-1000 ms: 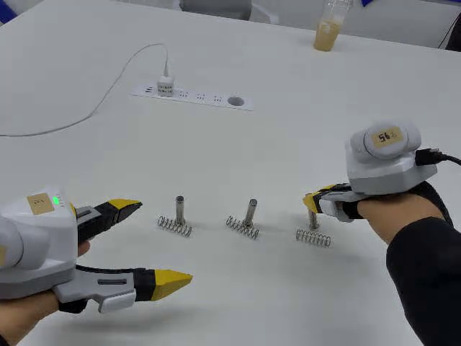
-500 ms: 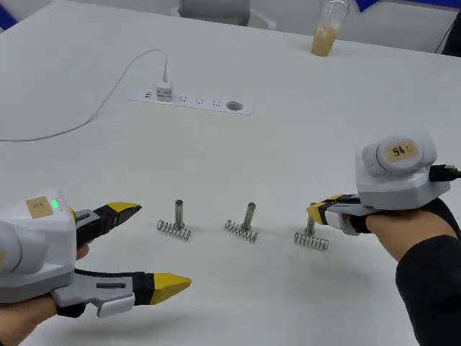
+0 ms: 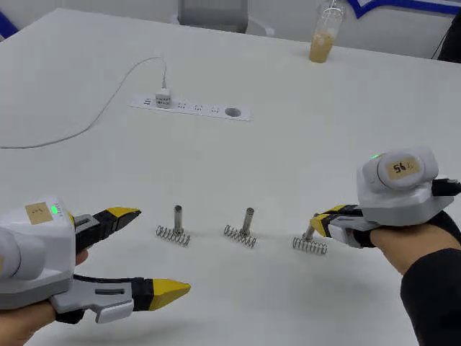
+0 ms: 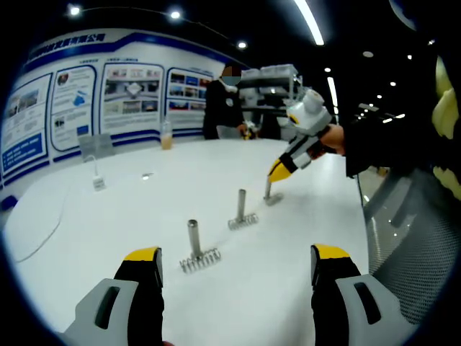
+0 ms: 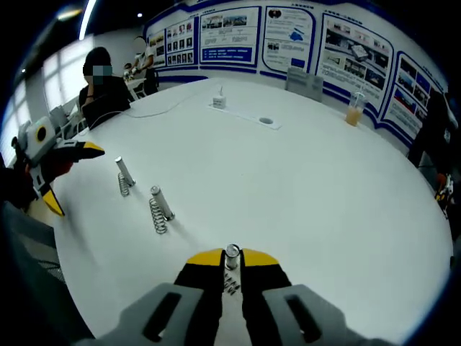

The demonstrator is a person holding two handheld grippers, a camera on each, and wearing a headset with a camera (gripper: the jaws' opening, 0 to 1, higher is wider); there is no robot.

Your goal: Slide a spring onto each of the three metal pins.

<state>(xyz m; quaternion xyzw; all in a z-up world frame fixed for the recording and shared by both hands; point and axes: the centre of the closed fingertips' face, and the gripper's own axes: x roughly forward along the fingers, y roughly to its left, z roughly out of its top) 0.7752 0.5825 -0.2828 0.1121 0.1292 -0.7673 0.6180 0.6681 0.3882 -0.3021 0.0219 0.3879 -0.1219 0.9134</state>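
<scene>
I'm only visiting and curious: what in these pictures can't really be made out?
The right pin: head view, its top is covered by the right gripper; whether the jaws pinch it is unclear.
The spring by that pin: right gripper view, mostly hidden between the jaws.
The cup: head view, top cut off by the edge.
The wall posters: left gripper view, lettering too small to read.

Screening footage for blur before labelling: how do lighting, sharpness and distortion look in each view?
Head view: even soft light, sharp, faint shadow by the middle spring. Left gripper view: fisheye bows the table, ceiling lights bright against dark. Right gripper view: same curving, wall posters bowed.
</scene>
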